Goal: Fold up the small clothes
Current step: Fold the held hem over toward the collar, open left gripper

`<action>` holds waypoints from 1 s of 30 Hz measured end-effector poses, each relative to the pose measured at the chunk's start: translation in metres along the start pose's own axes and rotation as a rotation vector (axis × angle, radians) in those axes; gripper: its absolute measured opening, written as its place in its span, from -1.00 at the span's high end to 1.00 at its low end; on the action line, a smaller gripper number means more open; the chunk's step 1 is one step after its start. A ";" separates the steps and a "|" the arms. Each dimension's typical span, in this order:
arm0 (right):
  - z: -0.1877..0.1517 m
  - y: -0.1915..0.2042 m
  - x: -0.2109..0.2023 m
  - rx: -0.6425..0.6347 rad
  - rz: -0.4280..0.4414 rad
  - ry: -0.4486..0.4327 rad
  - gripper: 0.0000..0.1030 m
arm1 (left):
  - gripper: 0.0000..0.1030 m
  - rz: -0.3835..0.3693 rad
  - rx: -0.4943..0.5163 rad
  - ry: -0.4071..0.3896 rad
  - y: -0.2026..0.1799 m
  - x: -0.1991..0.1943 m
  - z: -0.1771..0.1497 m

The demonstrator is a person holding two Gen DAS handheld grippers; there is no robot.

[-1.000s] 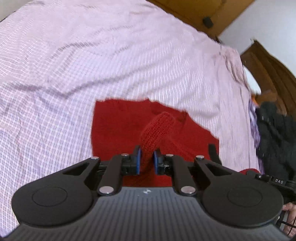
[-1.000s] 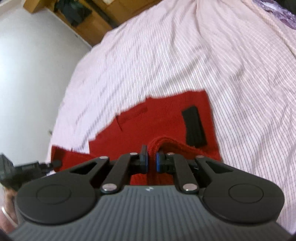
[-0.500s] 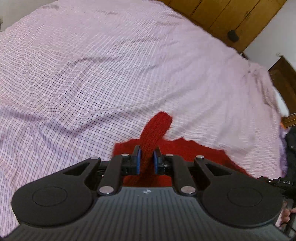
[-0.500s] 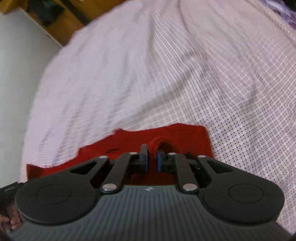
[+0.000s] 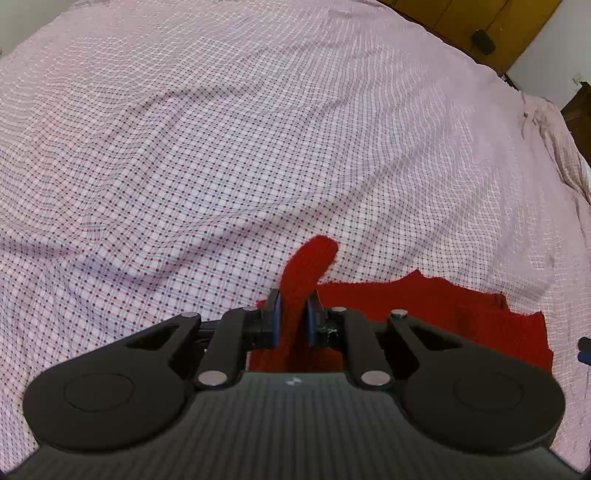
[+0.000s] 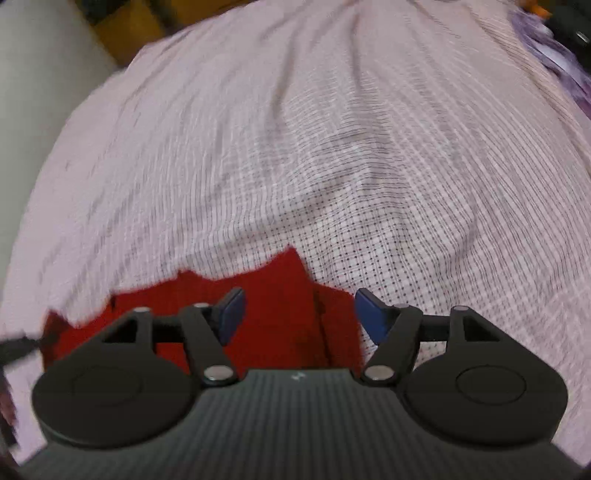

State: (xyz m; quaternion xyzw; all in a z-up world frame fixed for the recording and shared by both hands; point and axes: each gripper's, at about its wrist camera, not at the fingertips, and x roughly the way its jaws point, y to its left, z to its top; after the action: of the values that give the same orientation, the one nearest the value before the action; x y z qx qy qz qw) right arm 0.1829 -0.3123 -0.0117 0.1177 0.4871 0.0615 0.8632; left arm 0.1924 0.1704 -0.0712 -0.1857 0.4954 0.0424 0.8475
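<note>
Pink checked bedsheet [image 5: 229, 155] covers the whole bed, rumpled into shallow creases, with wooden cupboard doors [image 5: 476, 18] beyond its far edge. On it, close to both tools, lies a red knitted garment [image 5: 436, 310], spread mostly flat. The left gripper [image 5: 293, 321] has its jaws pressed onto a narrow strip of that knit, and the strip sticks up and curls forward past the blue pads [image 5: 275, 319]. The rest of the garment stretches away to that gripper's right. In the right wrist view the right gripper [image 6: 299, 314] hovers over the red garment [image 6: 273, 306] with its jaws spread wide, holding nothing. That view is blurred, so the cloth's edge is hard to read.
</note>
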 end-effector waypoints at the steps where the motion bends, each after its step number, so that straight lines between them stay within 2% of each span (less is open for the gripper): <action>1: 0.001 0.001 0.006 -0.035 -0.003 0.017 -0.32 | 0.71 0.003 0.006 0.001 -0.001 0.001 0.000; 4: 0.006 0.005 0.031 -0.090 0.010 0.063 -0.32 | 0.71 0.003 0.008 0.002 -0.001 0.003 -0.001; 8: 0.013 0.001 0.065 -0.027 0.020 0.111 -0.30 | 0.71 -0.011 -0.012 -0.007 0.000 -0.001 -0.001; 9: 0.012 0.002 0.070 -0.014 0.038 0.116 -0.22 | 0.71 -0.017 -0.018 -0.013 0.000 -0.003 0.000; 10: 0.011 0.003 0.073 -0.004 0.069 0.116 0.42 | 0.71 -0.027 -0.022 -0.024 -0.001 -0.007 0.000; 11: 0.010 0.004 0.073 -0.006 0.092 0.103 0.79 | 0.71 -0.038 -0.018 -0.037 -0.003 -0.012 0.000; 12: 0.009 0.006 0.068 -0.006 0.085 0.081 0.77 | 0.71 -0.042 -0.005 -0.050 -0.006 -0.017 0.001; 14: 0.006 0.004 0.046 0.004 0.089 -0.030 0.78 | 0.71 -0.048 0.016 -0.072 -0.009 -0.024 0.004; 17: -0.002 -0.008 0.028 0.042 0.050 -0.076 0.78 | 0.72 -0.044 0.007 -0.099 -0.005 -0.024 0.014; 21: -0.013 -0.016 0.041 0.013 -0.021 -0.038 0.78 | 0.77 -0.017 -0.020 -0.087 0.001 -0.005 0.025; 26: -0.019 -0.010 0.065 0.003 -0.059 0.016 0.71 | 0.76 -0.036 -0.004 -0.029 -0.007 0.005 0.027; 29: -0.015 -0.004 0.058 -0.003 -0.079 0.022 0.53 | 0.75 -0.015 0.034 0.011 -0.017 0.003 0.021; 30: -0.013 -0.003 0.055 -0.004 -0.072 0.020 0.38 | 0.74 -0.014 0.046 0.024 -0.020 0.001 0.019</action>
State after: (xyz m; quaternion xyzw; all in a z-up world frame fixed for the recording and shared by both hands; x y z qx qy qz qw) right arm 0.1998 -0.3011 -0.0644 0.0978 0.4994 0.0325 0.8602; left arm 0.2139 0.1590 -0.0580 -0.1700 0.5048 0.0228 0.8460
